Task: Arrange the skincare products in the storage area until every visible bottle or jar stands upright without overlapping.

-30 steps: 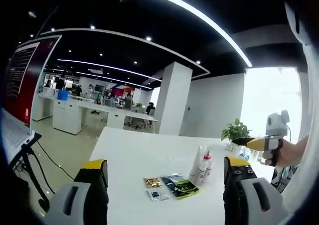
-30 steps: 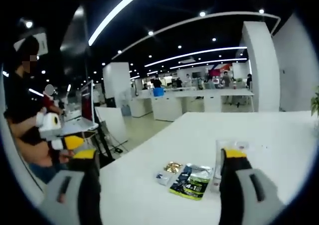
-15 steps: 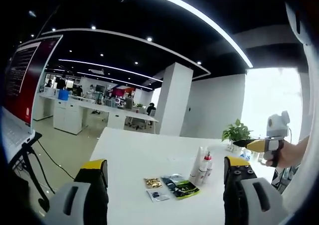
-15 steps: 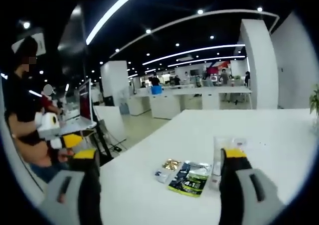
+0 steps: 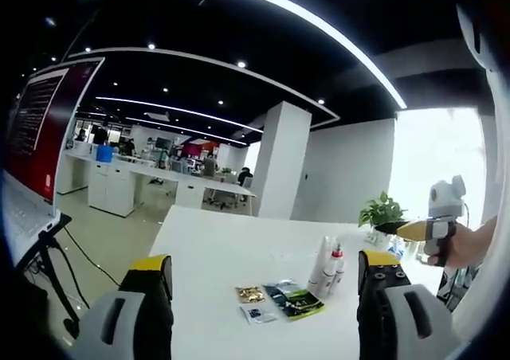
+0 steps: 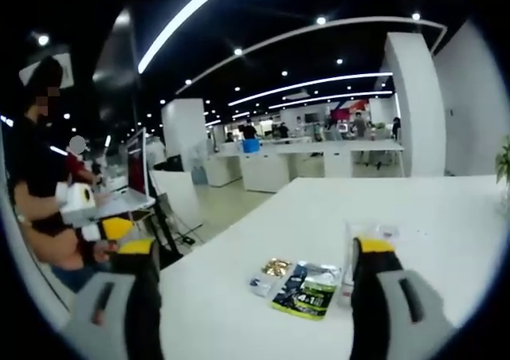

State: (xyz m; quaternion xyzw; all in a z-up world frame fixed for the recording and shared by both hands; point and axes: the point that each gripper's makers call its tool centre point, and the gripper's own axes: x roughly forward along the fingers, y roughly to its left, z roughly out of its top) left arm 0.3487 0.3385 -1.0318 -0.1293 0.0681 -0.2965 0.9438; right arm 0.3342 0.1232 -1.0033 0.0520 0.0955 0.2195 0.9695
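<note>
While both grippers hang above it with nothing between their jaws, the long white table (image 5: 215,252) carries the whole small cluster of skincare goods near its middle. In the left gripper view the left gripper (image 5: 265,312) has its jaws spread wide, and beyond them the white bottles (image 5: 326,268) stand upright, close together, one with a red cap. Just beside them lies the dark green sachet (image 5: 293,300), flat, then a gold packet (image 5: 251,294) and a small pale packet (image 5: 260,315). At the right edge the right gripper (image 5: 398,229) shows, held in a hand; whether its yellow tips are parted I cannot tell there. In the right gripper view the right gripper (image 6: 253,296) is also wide apart, framing the same sachet (image 6: 309,291); a clear bottle (image 6: 349,256) stands partly behind the right jaw.
</note>
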